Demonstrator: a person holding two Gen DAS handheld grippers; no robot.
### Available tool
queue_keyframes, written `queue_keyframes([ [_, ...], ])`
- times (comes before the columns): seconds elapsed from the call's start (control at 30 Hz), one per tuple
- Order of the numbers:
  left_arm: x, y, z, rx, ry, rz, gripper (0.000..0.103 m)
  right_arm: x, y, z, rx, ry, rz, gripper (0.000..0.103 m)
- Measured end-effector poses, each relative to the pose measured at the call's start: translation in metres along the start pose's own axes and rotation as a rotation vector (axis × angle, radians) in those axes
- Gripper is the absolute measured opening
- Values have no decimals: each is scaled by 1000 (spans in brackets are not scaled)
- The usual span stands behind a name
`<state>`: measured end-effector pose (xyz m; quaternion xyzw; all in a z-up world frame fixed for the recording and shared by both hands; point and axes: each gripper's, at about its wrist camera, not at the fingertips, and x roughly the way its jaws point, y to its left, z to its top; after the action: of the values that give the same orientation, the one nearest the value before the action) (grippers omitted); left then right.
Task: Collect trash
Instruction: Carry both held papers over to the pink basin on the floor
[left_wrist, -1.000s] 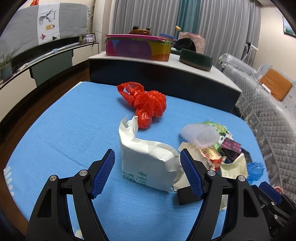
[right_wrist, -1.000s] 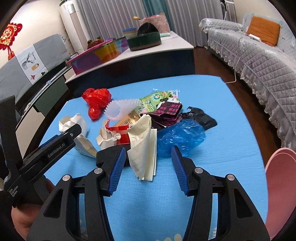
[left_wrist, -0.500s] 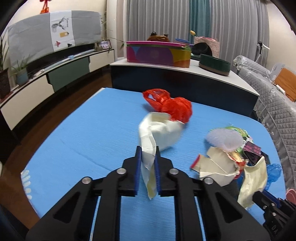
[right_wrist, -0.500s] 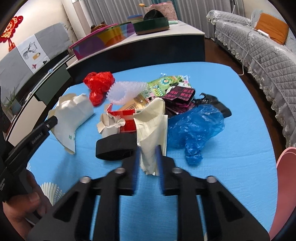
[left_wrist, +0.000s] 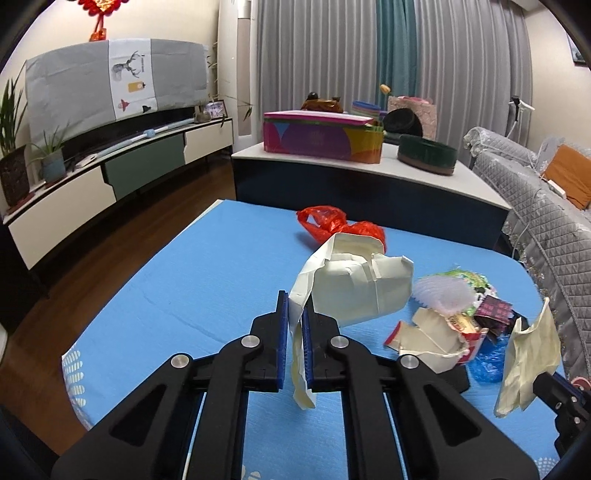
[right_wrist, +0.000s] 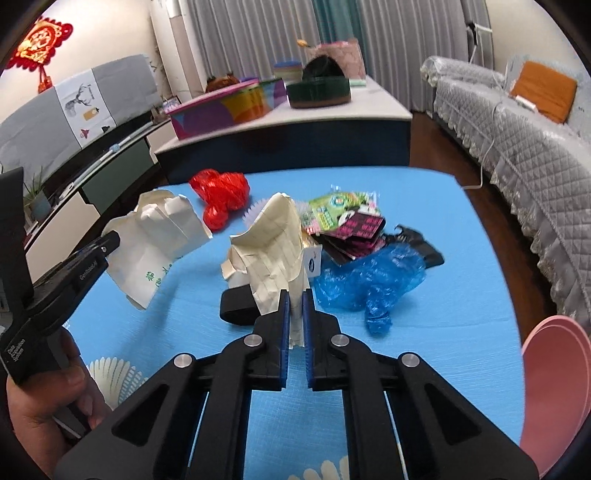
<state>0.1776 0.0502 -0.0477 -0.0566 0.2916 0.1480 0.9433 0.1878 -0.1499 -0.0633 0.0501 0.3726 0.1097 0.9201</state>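
Note:
My left gripper (left_wrist: 294, 306) is shut on a white paper bag (left_wrist: 360, 286) with green print and holds it above the blue table (left_wrist: 207, 295). The bag also shows in the right wrist view (right_wrist: 159, 236). My right gripper (right_wrist: 294, 302) is shut on a crumpled cream lined paper (right_wrist: 275, 240), lifted off the table; it also shows in the left wrist view (left_wrist: 528, 362). On the table lie a red plastic bag (right_wrist: 221, 192), a blue plastic bag (right_wrist: 369, 277), snack wrappers (right_wrist: 347, 218) and a torn carton (left_wrist: 439, 339).
A pink bin rim (right_wrist: 554, 387) stands at the right of the table. A black strap (right_wrist: 238, 306) lies by the trash pile. A low cabinet (left_wrist: 369, 177) with boxes stands behind the table, a grey sofa (right_wrist: 517, 129) to the right.
Both grippers closed from open: the left on the white paper bag, the right on the cream paper. Both pieces have since risen off the table.

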Motion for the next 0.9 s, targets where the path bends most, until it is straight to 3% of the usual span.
queue_keyframes([
  [0.4,-33,-30,-5,60,-21,-123,7,-47,-24,3,19,-113,-92,7],
  [0.9,-68,-93,-16,156,-68,-263,7,-103,-88,-1,109,-213,-209,7],
])
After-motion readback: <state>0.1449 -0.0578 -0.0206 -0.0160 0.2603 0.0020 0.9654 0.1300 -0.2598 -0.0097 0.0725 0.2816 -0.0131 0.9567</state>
